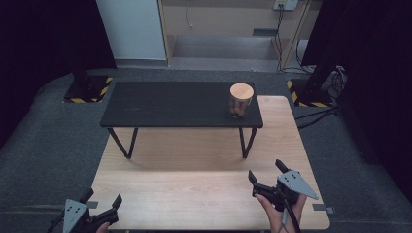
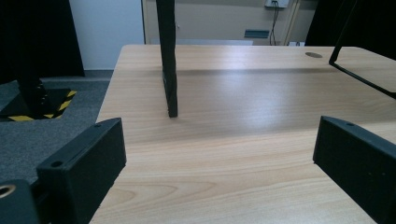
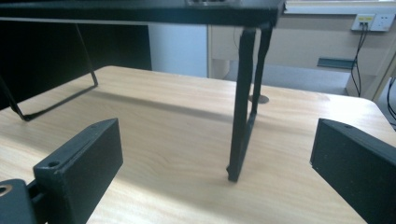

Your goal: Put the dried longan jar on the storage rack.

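Note:
A clear jar point(image 1: 240, 100) with a round wooden lid stands on the right end of a black shelf point(image 1: 165, 104) raised on thin legs over the wooden table point(image 1: 194, 194). My left gripper point(image 1: 102, 198) is open at the table's near left corner, nothing between its jaws. My right gripper point(image 1: 266, 170) is open near the table's front right, held in a hand, jaws empty. In the left gripper view my left gripper point(image 2: 219, 158) faces the shelf's left leg point(image 2: 168, 60). In the right gripper view my right gripper point(image 3: 217, 163) faces the shelf's right leg point(image 3: 245, 102).
Grey carpet point(image 1: 43, 145) surrounds the table. Black stands with yellow-striped bases point(image 1: 88, 90) sit at the back left and back right point(image 1: 311, 94). Cables point(image 1: 316, 116) trail on the floor at the right. A cable hole point(image 2: 313, 54) is in the tabletop's far part.

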Tool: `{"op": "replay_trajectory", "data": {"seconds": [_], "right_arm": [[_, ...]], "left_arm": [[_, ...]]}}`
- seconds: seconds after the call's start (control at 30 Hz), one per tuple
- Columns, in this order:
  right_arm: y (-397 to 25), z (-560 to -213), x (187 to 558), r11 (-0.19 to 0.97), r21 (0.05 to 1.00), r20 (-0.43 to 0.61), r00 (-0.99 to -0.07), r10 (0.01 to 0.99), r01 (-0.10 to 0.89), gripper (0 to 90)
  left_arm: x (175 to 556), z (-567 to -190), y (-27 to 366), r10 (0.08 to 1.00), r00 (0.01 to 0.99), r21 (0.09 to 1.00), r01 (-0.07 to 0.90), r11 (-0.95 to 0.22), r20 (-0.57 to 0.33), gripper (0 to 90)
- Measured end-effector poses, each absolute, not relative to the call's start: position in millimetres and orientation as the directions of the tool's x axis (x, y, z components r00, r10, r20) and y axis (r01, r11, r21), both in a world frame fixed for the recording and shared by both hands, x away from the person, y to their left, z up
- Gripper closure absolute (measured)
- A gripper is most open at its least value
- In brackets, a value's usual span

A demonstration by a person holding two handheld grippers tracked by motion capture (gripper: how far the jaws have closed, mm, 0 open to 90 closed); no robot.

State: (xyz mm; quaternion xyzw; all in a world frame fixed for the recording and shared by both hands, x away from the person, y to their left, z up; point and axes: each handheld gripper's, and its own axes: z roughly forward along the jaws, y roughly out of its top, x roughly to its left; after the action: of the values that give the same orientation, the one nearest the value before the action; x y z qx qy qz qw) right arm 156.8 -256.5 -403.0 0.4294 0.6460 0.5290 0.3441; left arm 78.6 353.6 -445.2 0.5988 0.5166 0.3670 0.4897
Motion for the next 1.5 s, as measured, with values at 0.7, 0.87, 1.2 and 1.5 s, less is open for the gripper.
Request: {"op": "replay_trajectory", "data": {"seconds": [0.7, 0.87, 1.2, 1.5], "right_arm": [[-270, -442, 124, 0.033, 0.979, 0.040, -0.347, 0.937, 0.200, 2.8], [-269, -443, 124, 0.028, 0.979, 0.044, -0.345, 0.938, 0.202, 2.8], [-269, -447, 124, 0.020, 0.979, 0.051, -0.342, 0.938, 0.202, 2.8], [-268, -448, 125, 0.016, 0.979, 0.056, -0.342, 0.938, 0.205, 2.8]], "left_arm": [[86, -437, 352, 0.979, 0.196, 0.970, 0.242, 0.000, -0.049, 1.2], [86, -438, 351, 0.979, 0.195, 0.970, 0.242, 0.006, -0.055, 1.2], [85, -438, 353, 0.980, 0.192, 0.970, 0.243, 0.008, -0.056, 1.2], [85, -437, 353, 0.979, 0.196, 0.970, 0.243, 0.006, -0.055, 1.2]]}}
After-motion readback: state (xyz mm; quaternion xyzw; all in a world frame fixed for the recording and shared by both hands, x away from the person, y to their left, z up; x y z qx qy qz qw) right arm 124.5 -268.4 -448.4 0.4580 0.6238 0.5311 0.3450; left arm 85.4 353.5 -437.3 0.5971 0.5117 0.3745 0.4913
